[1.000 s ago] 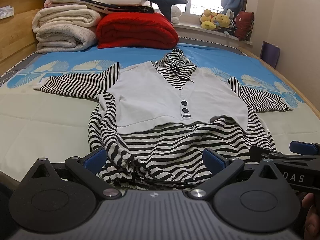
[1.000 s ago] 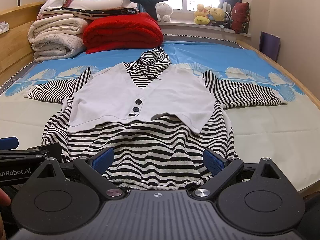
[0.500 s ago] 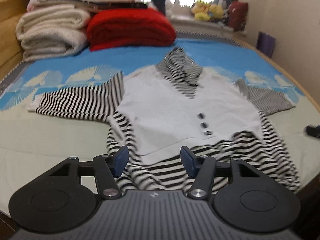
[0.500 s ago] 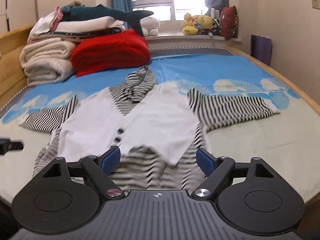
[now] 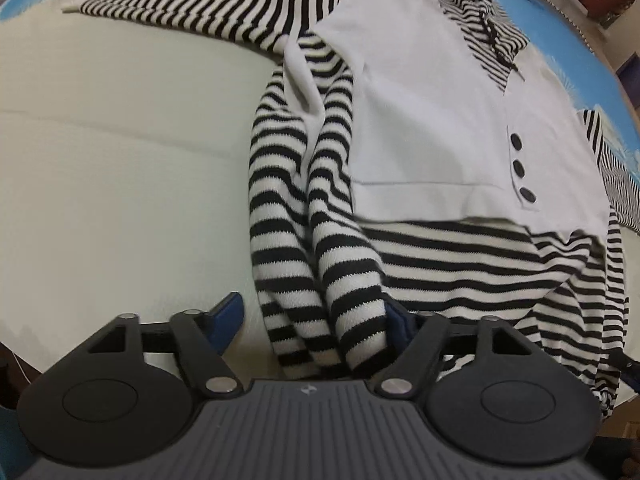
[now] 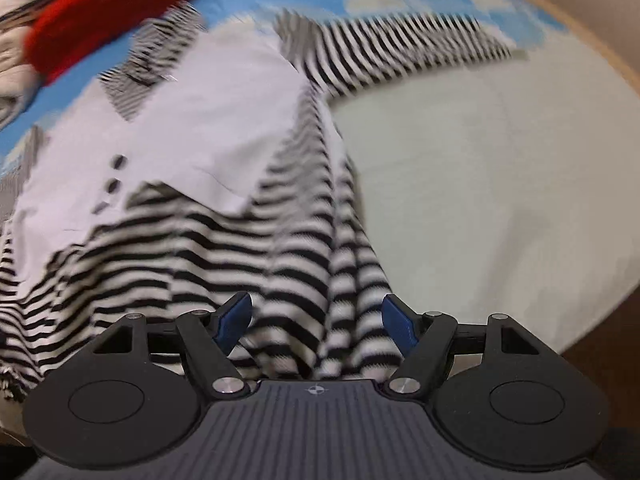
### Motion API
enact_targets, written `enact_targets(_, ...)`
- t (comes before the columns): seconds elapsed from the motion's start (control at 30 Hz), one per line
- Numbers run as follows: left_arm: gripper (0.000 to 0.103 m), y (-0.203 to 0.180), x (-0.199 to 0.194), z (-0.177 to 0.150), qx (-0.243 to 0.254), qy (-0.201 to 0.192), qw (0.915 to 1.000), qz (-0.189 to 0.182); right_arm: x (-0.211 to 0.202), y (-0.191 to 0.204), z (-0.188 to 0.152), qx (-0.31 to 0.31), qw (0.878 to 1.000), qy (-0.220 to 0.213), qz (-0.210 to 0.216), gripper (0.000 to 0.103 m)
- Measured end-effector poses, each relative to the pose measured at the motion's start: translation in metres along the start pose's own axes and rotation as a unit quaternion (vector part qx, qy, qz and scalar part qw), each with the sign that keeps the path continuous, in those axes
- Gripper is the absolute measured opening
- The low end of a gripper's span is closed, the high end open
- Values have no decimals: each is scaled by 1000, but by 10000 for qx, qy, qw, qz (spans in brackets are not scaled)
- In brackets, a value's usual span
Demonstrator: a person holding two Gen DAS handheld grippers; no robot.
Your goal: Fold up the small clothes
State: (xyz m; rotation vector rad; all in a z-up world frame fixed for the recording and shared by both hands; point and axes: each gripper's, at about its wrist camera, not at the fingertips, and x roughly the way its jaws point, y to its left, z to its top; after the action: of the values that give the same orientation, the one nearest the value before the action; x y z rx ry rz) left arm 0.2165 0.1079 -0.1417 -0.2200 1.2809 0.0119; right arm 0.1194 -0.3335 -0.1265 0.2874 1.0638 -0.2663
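Here, line by line, is the scene from your two wrist cameras.

Step in hand: you look to be taking hold of the bottom hem of the striped sweater (image 5: 320, 208), one corner per claw, ready for the first fold.

Sweater: it lies face up on the bed (image 5: 120, 152), hem nearest you, white vest panel (image 5: 420, 100) and hood further ahead, sleeves spread out to either side.

Left claw (image 5: 316, 316): partly open. A bunched ridge of striped hem sits between the pads, pressed against the right pad. The left pad (image 5: 228, 312) stands clear of the cloth, so the grip is not closed.

Right claw (image 6: 316, 320): partly open as well. Striped cloth fills the gap between the blue pads (image 6: 236, 316). This view is blurred, so whether the pads touch the fabric cannot be told.

Pose: both claws sit low at the near edge of the bed, pointing forward along the garment towards the hood, with the bare sheet to the outer side of each.

Next move: you would likely need to close both claws firmly on the hem, then lift and carry it forward towards the collar.

Caution: the left corner is already rumpled into two ridges, so you may pinch uneven layers.
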Motion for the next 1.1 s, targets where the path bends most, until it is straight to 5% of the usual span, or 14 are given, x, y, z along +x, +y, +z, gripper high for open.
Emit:
enact_targets(0.13, 12, 3, 2, -8, 30, 110, 9998, -135, 17, -8, -5, 149, 9984, 325, -437, 78)
enact_targets(0.23, 6, -3, -6, -19, 265, 39, 9995, -190, 19, -11, -6, 221, 9986, 373, -301, 74)
enact_targets(0.27, 5, -5, -11, -24, 358, 8, 9991, -244, 18, -11, -7, 188, 9989, 357, -242, 67)
enact_targets(0.33, 5, -7, -19, -34, 421, 19, 9982, -438, 13, -14, -6, 220, 9994, 254, -41, 15)
enact_targets(0.43, 5, -5, -28, -42, 390, 47, 9966, -723, 3, -25, 1, 506, 9987, -80, 26, 7)
enact_targets(0.57, 12, -2, -25, -43, 501, -5, 9987, -107, -3, -34, 3, 463, 9981, -282, -289, 8)
enact_targets(0.67, 39, -6, -26, -41, 552, -92, 9977, 388, 13, -23, -4, 24, 9995, 292, -102, 22)
enact_targets(0.73, 39, -10, -38, -38, 598, -504, 9962, 377, 9, -19, -6, -128, 9995, 79, -286, 35)
enact_targets(0.83, 39, -23, -59, -37, 892, -1103, 9899, -6, -11, -21, -2, -17, 9987, -468, -179, 42)
enact_targets(0.93, 41, -37, -49, -39, 1198, -800, 9893, -242, -12, -20, -4, -64, 9992, -387, 66, 54)
enact_targets(1.03, 43, -45, -14, -49, 1519, 109, 9880, 268, 11, -16, -12, -391, 9982, 396, -218, 57)
enact_targets(1.1, 43, -49, -17, -46, 1574, -9, 9870, 311, 11, -16, -13, -360, 9981, 357, -346, 58)
